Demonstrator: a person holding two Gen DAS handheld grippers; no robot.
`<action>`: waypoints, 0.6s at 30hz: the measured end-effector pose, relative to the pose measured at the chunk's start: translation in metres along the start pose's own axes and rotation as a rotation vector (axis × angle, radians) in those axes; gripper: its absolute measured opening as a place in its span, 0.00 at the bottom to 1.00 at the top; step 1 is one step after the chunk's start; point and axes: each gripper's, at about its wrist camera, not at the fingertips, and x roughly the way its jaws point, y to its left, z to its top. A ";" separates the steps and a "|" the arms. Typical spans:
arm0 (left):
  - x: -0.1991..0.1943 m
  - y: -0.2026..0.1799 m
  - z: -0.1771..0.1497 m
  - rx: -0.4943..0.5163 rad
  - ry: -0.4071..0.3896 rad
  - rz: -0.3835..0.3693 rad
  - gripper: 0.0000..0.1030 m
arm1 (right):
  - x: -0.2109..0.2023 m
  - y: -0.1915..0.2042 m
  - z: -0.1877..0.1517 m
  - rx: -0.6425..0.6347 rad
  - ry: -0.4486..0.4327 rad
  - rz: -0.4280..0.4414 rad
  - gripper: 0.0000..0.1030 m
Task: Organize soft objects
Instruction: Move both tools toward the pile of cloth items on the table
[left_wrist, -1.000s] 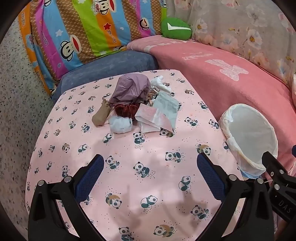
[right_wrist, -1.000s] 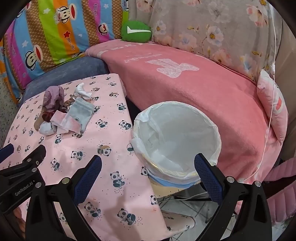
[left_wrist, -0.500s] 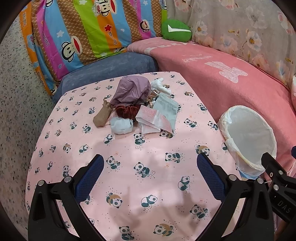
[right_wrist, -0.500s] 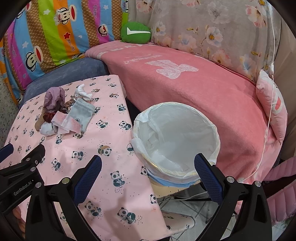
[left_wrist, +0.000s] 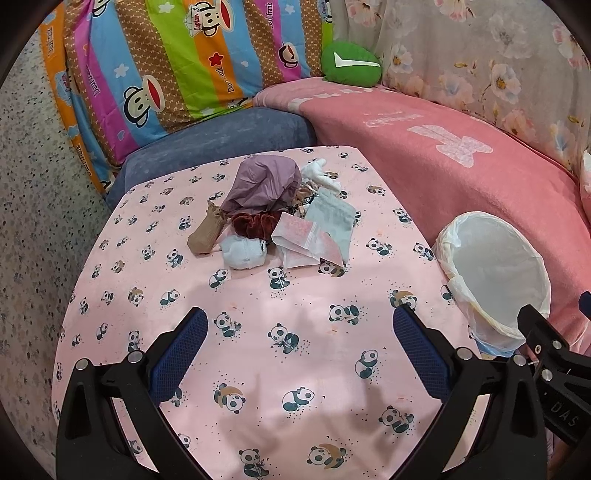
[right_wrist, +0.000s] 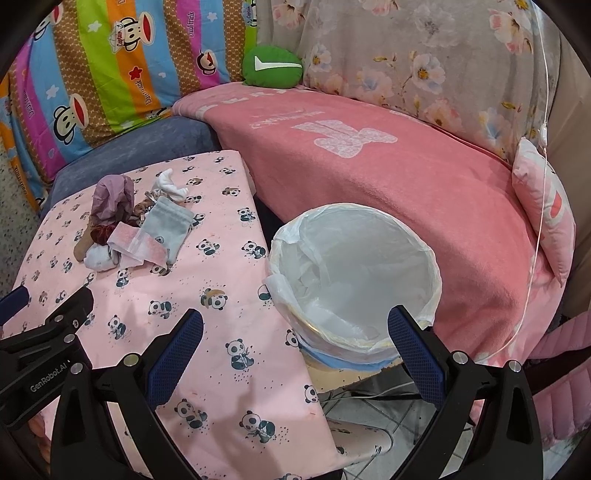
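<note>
A heap of soft things lies at the far side of the panda-print table: a mauve cloth, a tan sock, a dark red scrunchie, a pale blue bundle, a grey pouch, a pink-white bag and a white sock. The same heap shows at the left of the right wrist view. My left gripper is open and empty, well short of the heap. My right gripper is open and empty, by the lined white bin.
The bin stands off the table's right edge, against a pink blanket. A striped cartoon cushion, a green cushion and a blue seat lie behind the table. Tiled floor shows below the bin.
Both views have pulled back and tilted slightly, so the heap and bin sit a little farther away. Both grippers stay open; nothing on the table has moved.
</note>
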 end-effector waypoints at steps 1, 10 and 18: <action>0.000 0.000 0.000 0.000 -0.001 0.000 0.93 | 0.000 0.000 0.000 0.001 -0.001 0.000 0.95; -0.001 -0.001 0.001 0.000 -0.003 0.001 0.93 | -0.001 0.001 0.000 0.005 -0.001 0.006 0.95; -0.001 -0.001 0.001 0.000 -0.003 0.001 0.93 | -0.002 0.001 0.001 0.005 -0.004 0.011 0.95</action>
